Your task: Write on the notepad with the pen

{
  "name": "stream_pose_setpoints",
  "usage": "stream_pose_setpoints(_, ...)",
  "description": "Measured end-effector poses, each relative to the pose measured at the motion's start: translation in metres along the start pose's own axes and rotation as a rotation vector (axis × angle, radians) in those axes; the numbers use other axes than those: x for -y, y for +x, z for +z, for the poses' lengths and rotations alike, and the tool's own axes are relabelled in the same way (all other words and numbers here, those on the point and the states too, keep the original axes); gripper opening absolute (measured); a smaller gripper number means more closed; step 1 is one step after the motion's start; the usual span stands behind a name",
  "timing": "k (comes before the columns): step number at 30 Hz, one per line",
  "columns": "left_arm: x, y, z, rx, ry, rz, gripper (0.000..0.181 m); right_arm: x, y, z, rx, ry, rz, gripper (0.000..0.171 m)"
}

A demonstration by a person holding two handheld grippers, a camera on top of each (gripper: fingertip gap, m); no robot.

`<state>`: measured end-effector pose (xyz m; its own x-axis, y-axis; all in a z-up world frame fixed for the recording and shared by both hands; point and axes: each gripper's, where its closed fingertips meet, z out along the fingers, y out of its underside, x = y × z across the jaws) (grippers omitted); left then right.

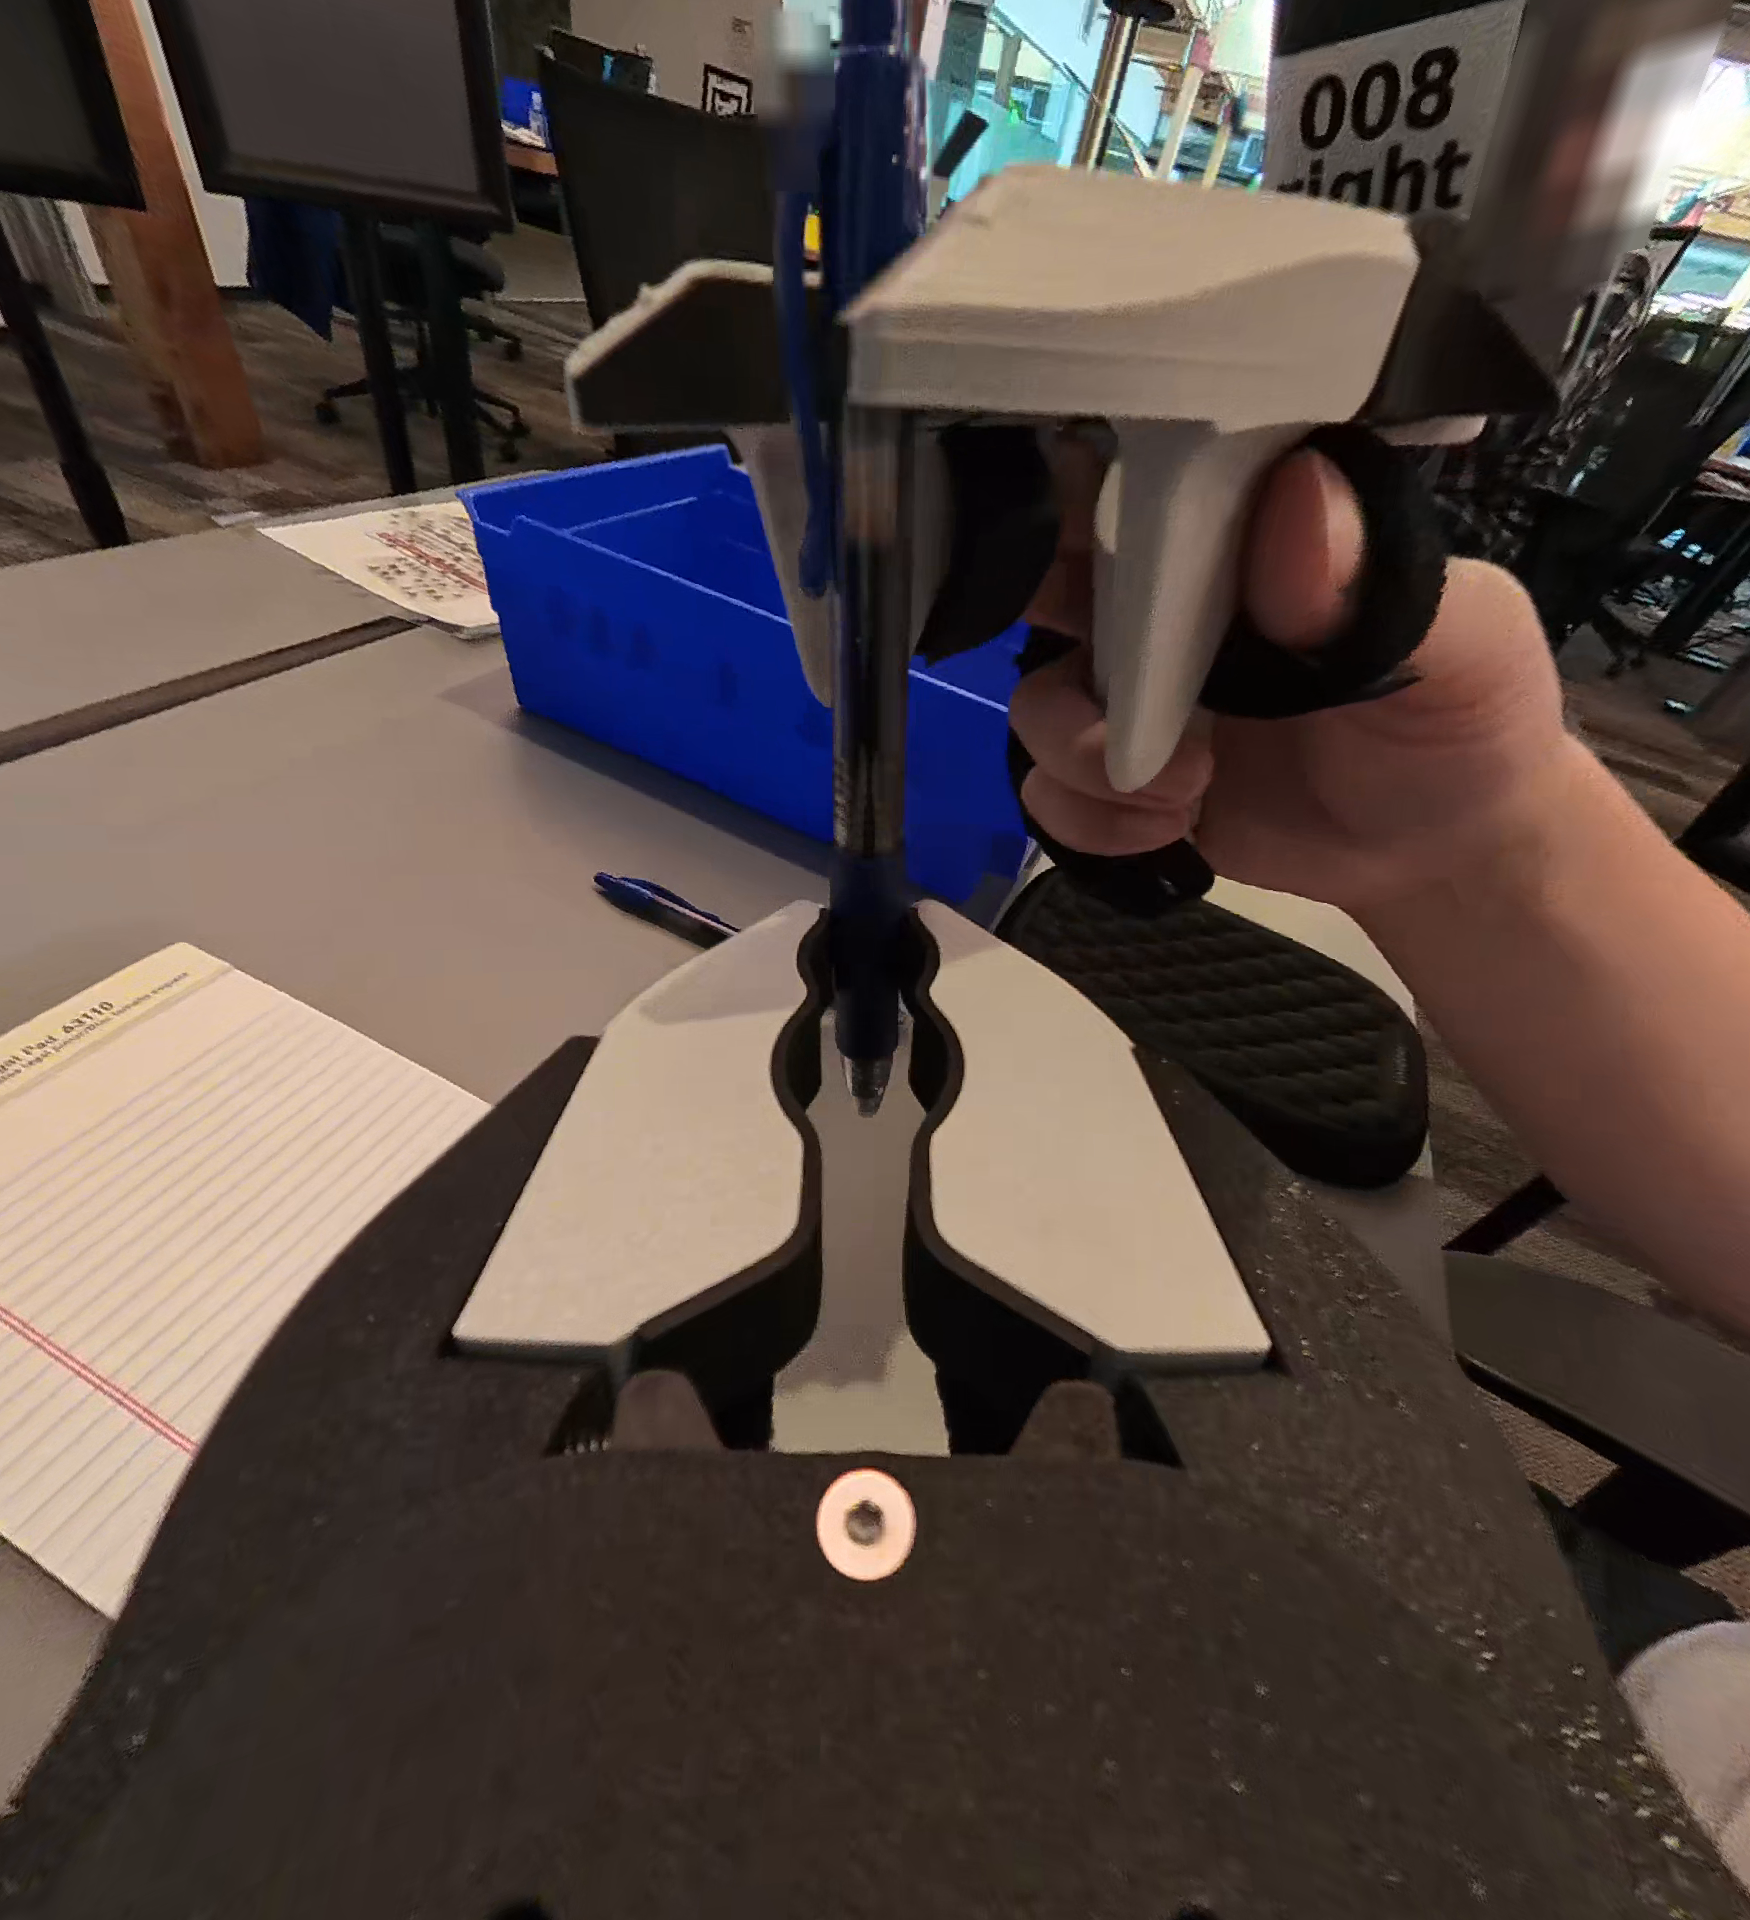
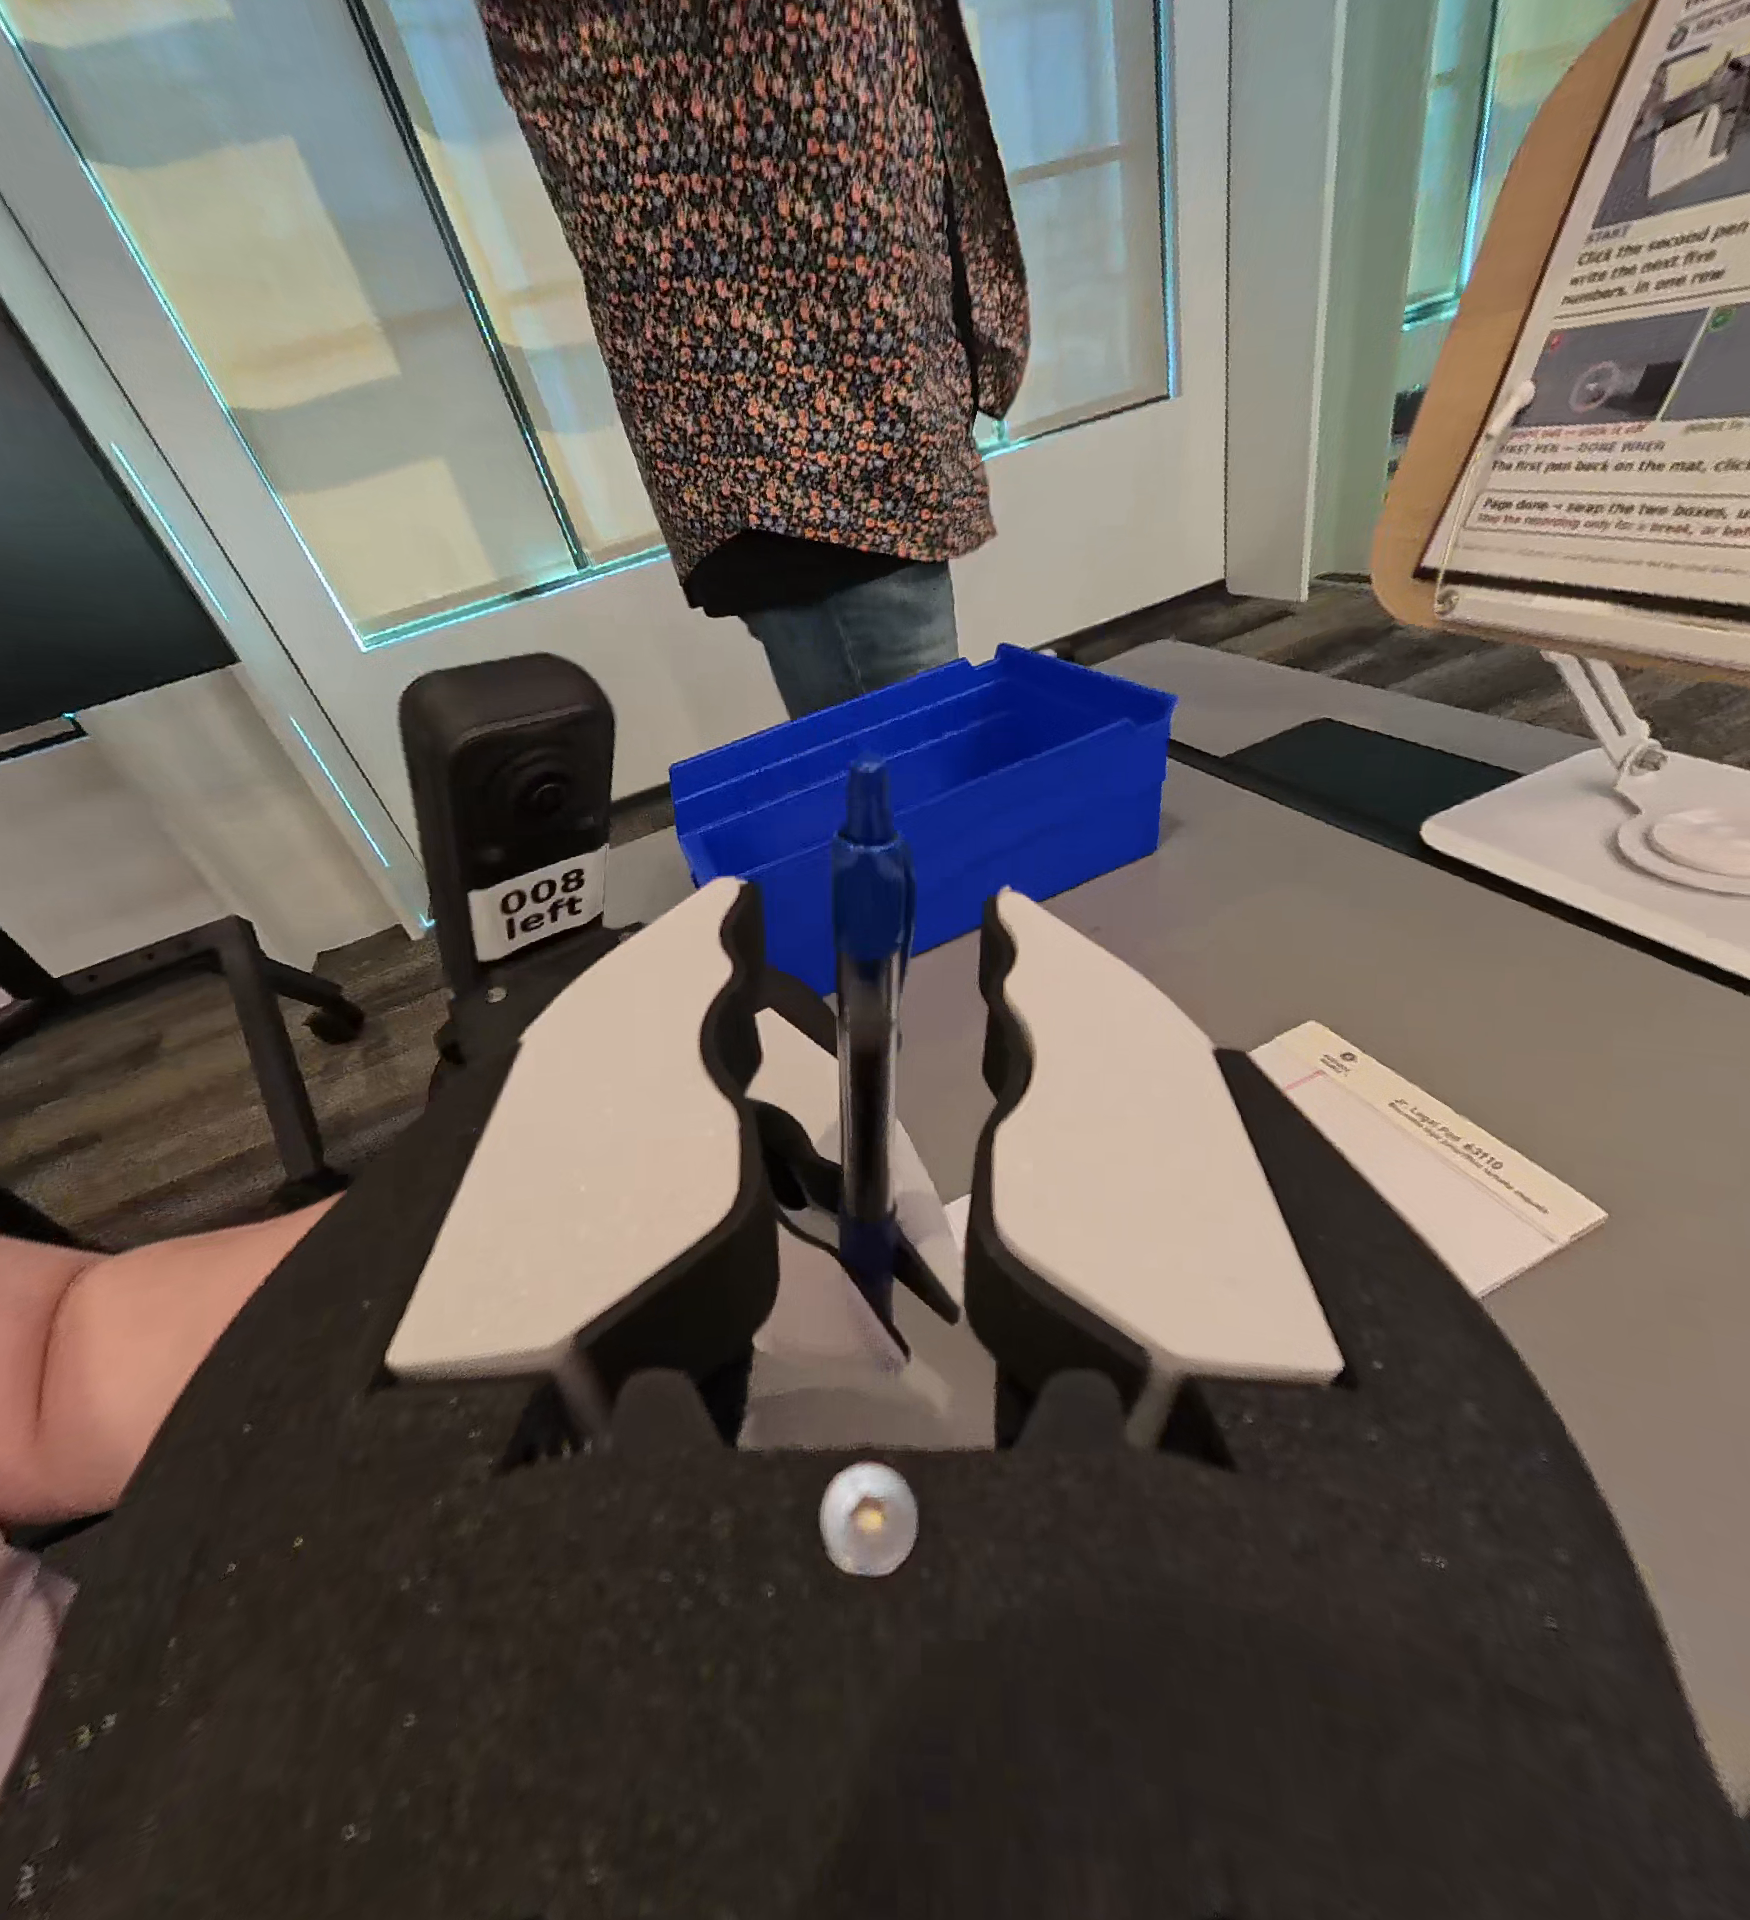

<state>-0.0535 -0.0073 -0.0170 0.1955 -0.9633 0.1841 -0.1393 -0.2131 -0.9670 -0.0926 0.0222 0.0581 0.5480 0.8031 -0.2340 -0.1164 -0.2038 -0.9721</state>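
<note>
Left wrist view, left to right. Lined notepad (image 1: 123,1226) lies flat on the grey table (image 1: 331,790), well left of the tongs, page blank where visible. Second blue pen (image 1: 658,906) lies on the table just in front of the blue bin (image 1: 663,613) — untouched. Centre: left gripper (image 1: 866,966) with its tips closed narrow on the blue grip of the pen (image 1: 866,748), which stands near upright, writing tip pointing down between the fingers, above the table. Higher up the same pen passes between the fingers of the right gripper (image 1: 840,343), which is held by a hand (image 1: 1370,727) on the right; from this side I cannot tell whether those fingers press it.

Right wrist view, left to right. Left unit's camera housing (image 2: 507,769) at left, a person (image 2: 788,312) standing beyond the bin (image 2: 954,769). Right gripper (image 2: 866,935) fingers stand apart — a clear gap on each side of the pen (image 2: 866,1039), not clamping it. Notepad (image 2: 1422,1153) right of the tongs; an instruction board on a white stand (image 2: 1681,831) at far right
</note>
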Motion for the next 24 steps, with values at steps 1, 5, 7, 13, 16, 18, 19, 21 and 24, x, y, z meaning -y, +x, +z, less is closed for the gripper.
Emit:
stream_pose_setpoints(1, 0.001, 0.000, 0.000, 0.005, 0.006, 0.013, 0.012, 0.000, -0.002, 0.002, 0.006, -0.002, 0.007, 0.038)
stream_pose_setpoints(5, -0.001, 0.001, 0.001, 0.020, -0.005, 0.037, 0.012, -0.001, -0.003, 0.005, 0.018, 0.001, 0.036, 0.028)
stream_pose_setpoints(7, -0.002, 0.002, 0.001, 0.013, -0.009, 0.034, 0.012, -0.003, -0.002, 0.007, 0.016, -0.005, 0.045, 0.025)
stream_pose_setpoints(13, 0.001, -0.001, 0.001, 0.028, 0.016, 0.016, 0.012, 0.000, 0.002, 0.006, 0.010, 0.037, 0.049, 0.007)
stream_pose_setpoints(16, 0.001, -0.001, 0.002, 0.035, 0.016, 0.011, 0.012, 0.000, 0.001, 0.007, 0.023, 0.036, 0.052, 0.007)
stream_pose_setpoints(18, 0.001, -0.002, 0.001, 0.049, 0.021, 0.020, 0.012, -0.001, 0.000, 0.005, 0.020, 0.030, 0.027, 0.007)
stream_pose_setpoints(19, 0.001, -0.002, 0.000, 0.044, 0.021, 0.023, 0.012, -0.001, -0.002, 0.005, 0.035, 0.021, 0.022, 0.006)
stream_pose_setpoints(21, -0.001, 0.000, -0.001, 0.010, 0.012, 0.004, 0.026, 0.000, -0.006, 0.003, 0.072, 0.023, 0.016, 0.006)
stream_pose_setpoints(24, -0.001, 0.014, -0.003, -0.133, 0.012, -0.036, 0.039, 0.002, -0.020, 0.000, 0.186, 0.017, 0.003, 0.006)
